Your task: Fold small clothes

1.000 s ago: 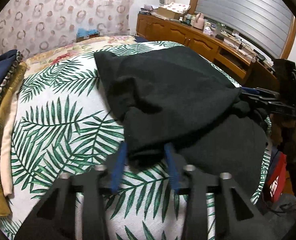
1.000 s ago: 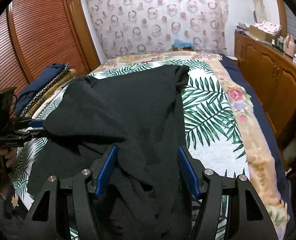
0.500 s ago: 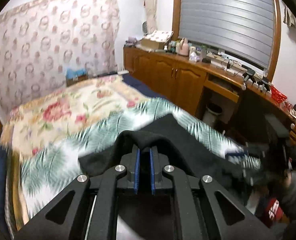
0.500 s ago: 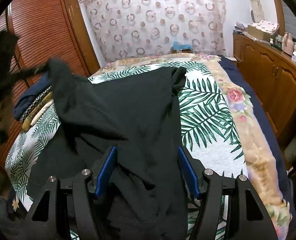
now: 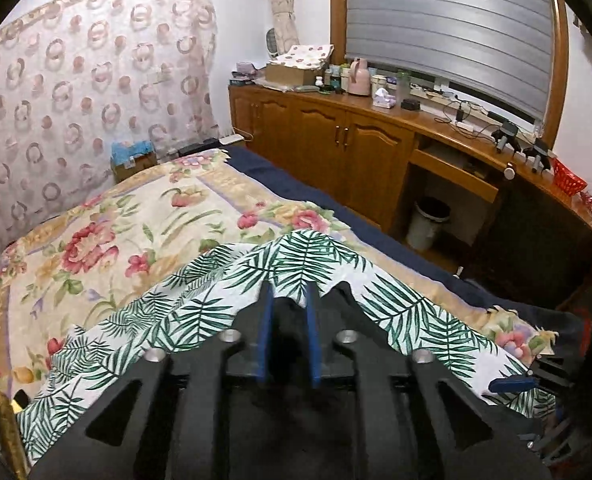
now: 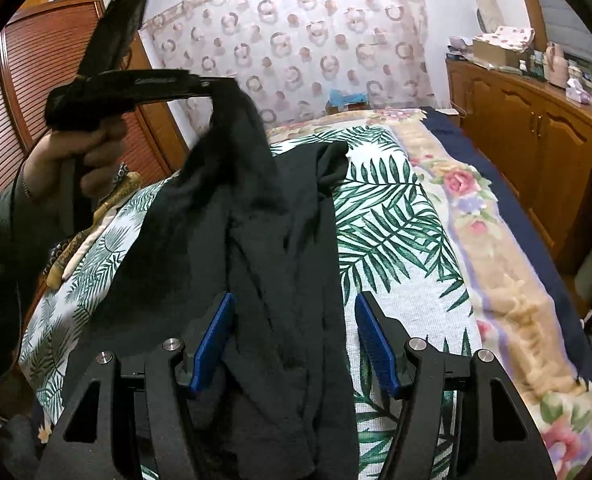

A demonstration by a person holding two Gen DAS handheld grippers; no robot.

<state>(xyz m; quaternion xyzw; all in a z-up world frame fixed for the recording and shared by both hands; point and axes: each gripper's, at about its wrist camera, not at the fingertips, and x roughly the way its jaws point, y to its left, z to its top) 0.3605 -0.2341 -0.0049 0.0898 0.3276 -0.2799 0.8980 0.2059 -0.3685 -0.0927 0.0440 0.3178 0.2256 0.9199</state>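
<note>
Black garment (image 6: pixel 264 264) lies on the palm-print cover (image 6: pixel 392 240) of the bed (image 6: pixel 508 280) — one corner lifted high by the left claw (image 6: pixel 216 84), whose jaws have just been opening with cloth between them. Right claw (image 6: pixel 292 340) gapes over the hem, gripping nothing. Risk: corner slips free mid-fold — fold collapses.

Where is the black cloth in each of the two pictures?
Left wrist view: only a small bunch of the soft black cloth garment shows, low in the middle, between the left gripper's blue pads.
Right wrist view: it fills the middle and left, one corner lifted up by the left gripper.
Shared landmark: the white bedspread with green palm leaves.
</note>
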